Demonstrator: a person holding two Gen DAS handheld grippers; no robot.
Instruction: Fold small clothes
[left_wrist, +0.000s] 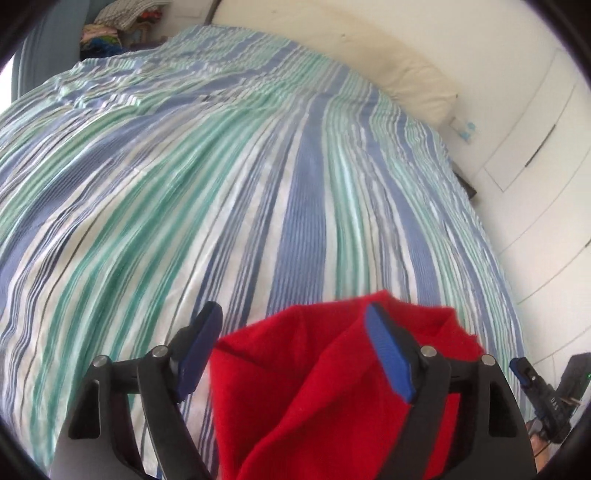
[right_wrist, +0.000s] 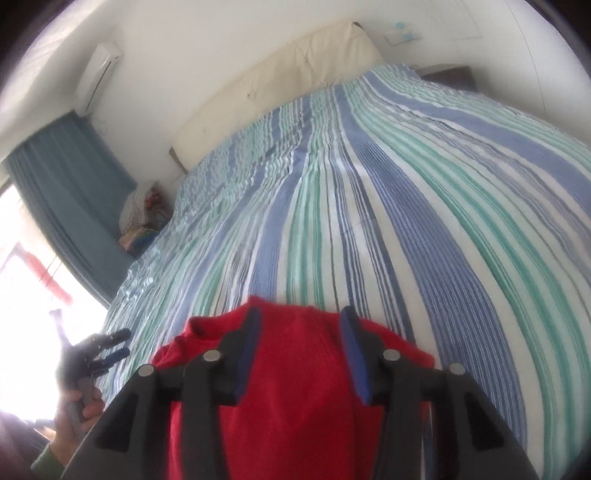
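Fingers: your left gripper (left_wrist: 291, 350) has its blue pads (left_wrist: 388, 354) spread wide, red cloth bunched between them but not pinched. The right gripper (right_wrist: 301, 354) looks the same, both fingers parted with fabric filling the gap, no clamp that I can see.

Garment: the red knit garment (left_wrist: 314, 398) sits crumpled right under both tools at the near edge of the bed, heaped up instead of flat. Can't tell if it's a top or something else from here.

Surface: the striped bedspread (left_wrist: 258, 184) is smooth and has lots of room further in.

Step, my guess: you're at the very start, getting a grip so you can spread it out.

How to do it well: find two real edges or corners before you close. Grabbing the middle of the lump just drags a wad. Pinch one layer only on each side, lift, let it hang open, then lay it down further onto the stripes and pull the tools apart to flatten it.

Watch out: knit stretches, so go easy on the tugging.

Background: cream headboard (right_wrist: 277, 92) far off, not in your way.
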